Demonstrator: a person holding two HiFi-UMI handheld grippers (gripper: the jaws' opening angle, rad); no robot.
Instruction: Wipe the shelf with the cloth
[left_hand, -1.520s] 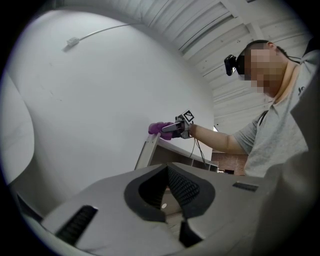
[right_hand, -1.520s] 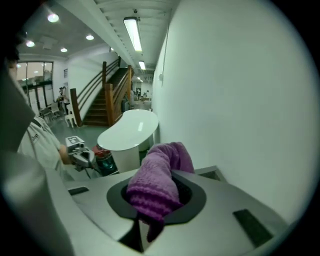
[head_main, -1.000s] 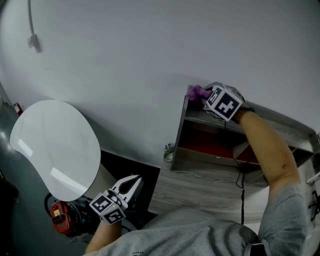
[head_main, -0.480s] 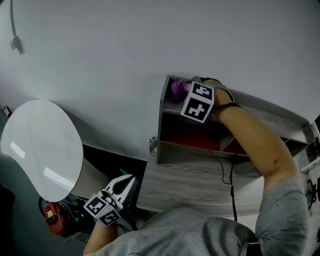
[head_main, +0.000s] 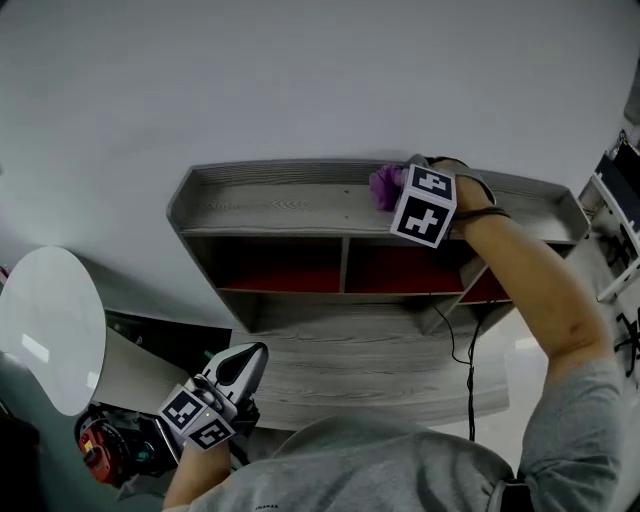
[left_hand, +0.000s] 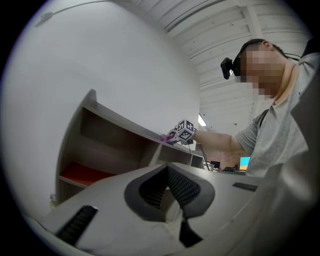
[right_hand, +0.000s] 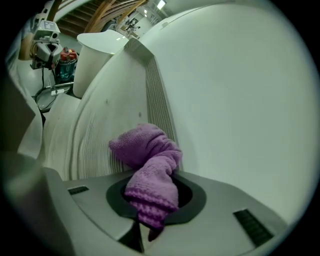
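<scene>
A grey wooden shelf (head_main: 280, 205) with red-floored compartments stands against the white wall. My right gripper (head_main: 397, 192) is on the shelf's top board, right of its middle, shut on a purple cloth (head_main: 384, 185). In the right gripper view the cloth (right_hand: 150, 162) bunches out of the jaws and rests on the ribbed top board (right_hand: 95, 130), close to the wall. My left gripper (head_main: 243, 362) hangs low by my body, shut and empty. From the left gripper view (left_hand: 167, 192) the shelf (left_hand: 95, 140), the cloth (left_hand: 164, 137) and the right gripper's marker cube (left_hand: 185, 131) are far off.
A grey wood-grain desk (head_main: 380, 375) carries the shelf, and a black cable (head_main: 470, 375) trails across it. A white round table top (head_main: 45, 330) is at the lower left, with a red object (head_main: 95, 450) beneath it. White wall (right_hand: 240, 100) runs right behind the cloth.
My right gripper has slid the cloth from the left end of the shelf's top board toward the right. My head has turned, bringing the whole shelf into view. The left gripper stays low.
</scene>
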